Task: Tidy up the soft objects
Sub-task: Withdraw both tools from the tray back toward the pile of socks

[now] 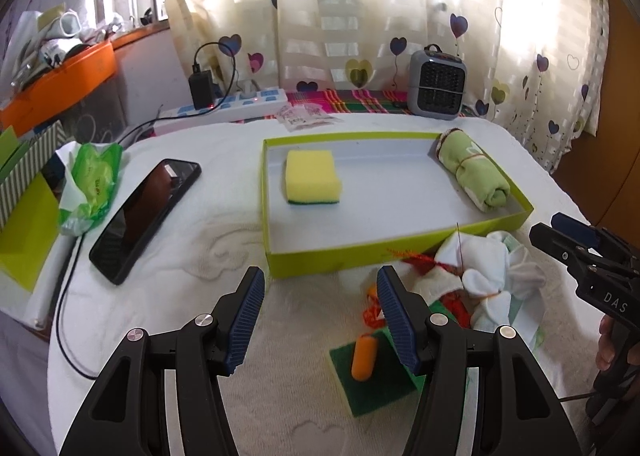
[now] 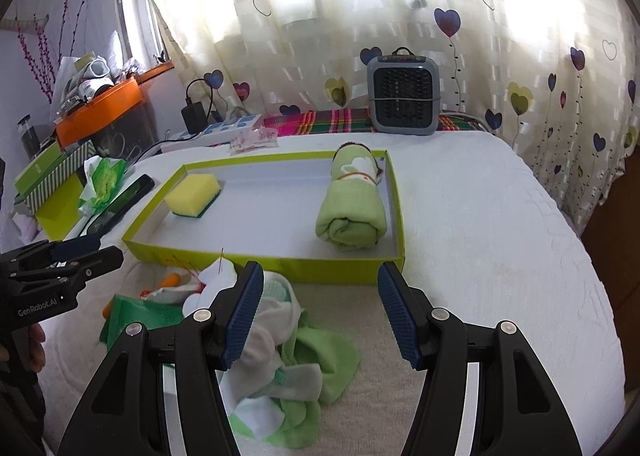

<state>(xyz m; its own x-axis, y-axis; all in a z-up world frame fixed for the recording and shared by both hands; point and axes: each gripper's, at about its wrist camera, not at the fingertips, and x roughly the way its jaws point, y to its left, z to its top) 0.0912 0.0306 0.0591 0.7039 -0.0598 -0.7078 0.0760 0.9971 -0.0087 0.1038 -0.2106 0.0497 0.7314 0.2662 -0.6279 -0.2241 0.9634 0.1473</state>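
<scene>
Two items, sponge (image 1: 313, 175) and rolled towel (image 1: 475, 175), sit in green tray (image 1: 320, 256) at opposite ends, leaving room; sock pile (image 2: 276, 340) waits outside. Left gripper (image 1: 320, 320) and right gripper (image 2: 320, 316) wide, empty.

sponge (image 1: 313, 175): 1 | rolled towel (image 1: 474, 173): 1 | tray (image 1: 360, 252): 1 | phone (image 1: 146, 213): 1 (socks uncountable)
</scene>
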